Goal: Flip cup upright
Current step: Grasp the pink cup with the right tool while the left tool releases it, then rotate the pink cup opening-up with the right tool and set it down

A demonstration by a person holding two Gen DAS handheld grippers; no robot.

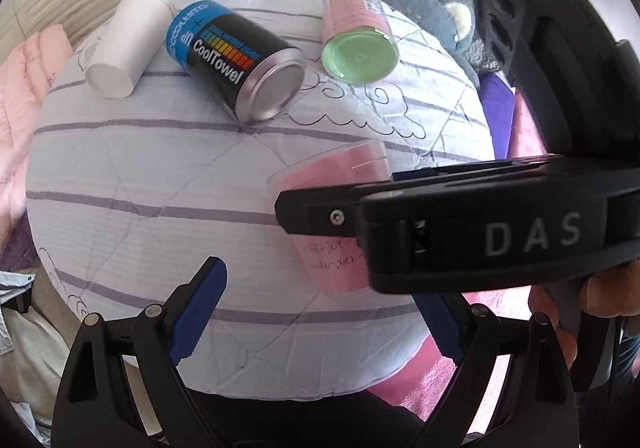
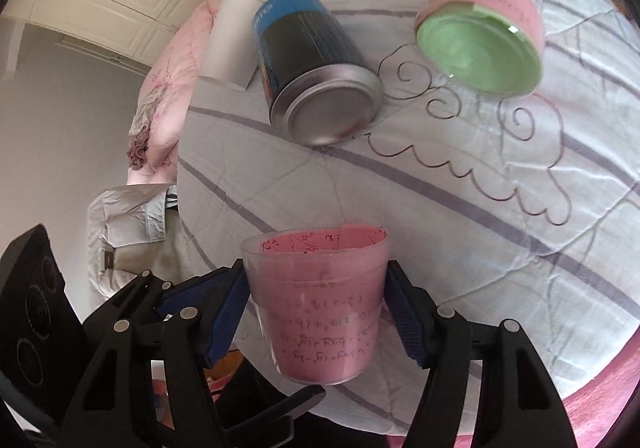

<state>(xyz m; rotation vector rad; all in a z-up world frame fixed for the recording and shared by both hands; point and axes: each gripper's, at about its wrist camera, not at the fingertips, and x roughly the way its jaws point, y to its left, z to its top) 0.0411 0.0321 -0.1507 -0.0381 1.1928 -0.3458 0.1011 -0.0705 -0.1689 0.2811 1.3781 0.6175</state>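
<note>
A clear plastic cup with pink handwritten paper inside (image 2: pixel 316 308) is held between the blue pads of my right gripper (image 2: pixel 316 312), which is shut on it above the quilt. In the left wrist view the same cup (image 1: pixel 332 176) shows tilted, partly hidden behind the right gripper's black body (image 1: pixel 460 228). My left gripper (image 1: pixel 320 316) is open and empty, just below and left of the cup. A second clear cup with a green and pink lining (image 1: pixel 358 32) lies on its side at the far right of the quilt; it also shows in the right wrist view (image 2: pixel 480 20).
A white quilt with purple stripes (image 1: pixel 160 176) covers the bed. A blue-black CoolTowel can (image 1: pixel 240 56) and a white cup (image 1: pixel 124 44) lie on their sides at the far side. A grey plush toy (image 1: pixel 448 16) and pink bedding (image 1: pixel 24 88) flank the quilt.
</note>
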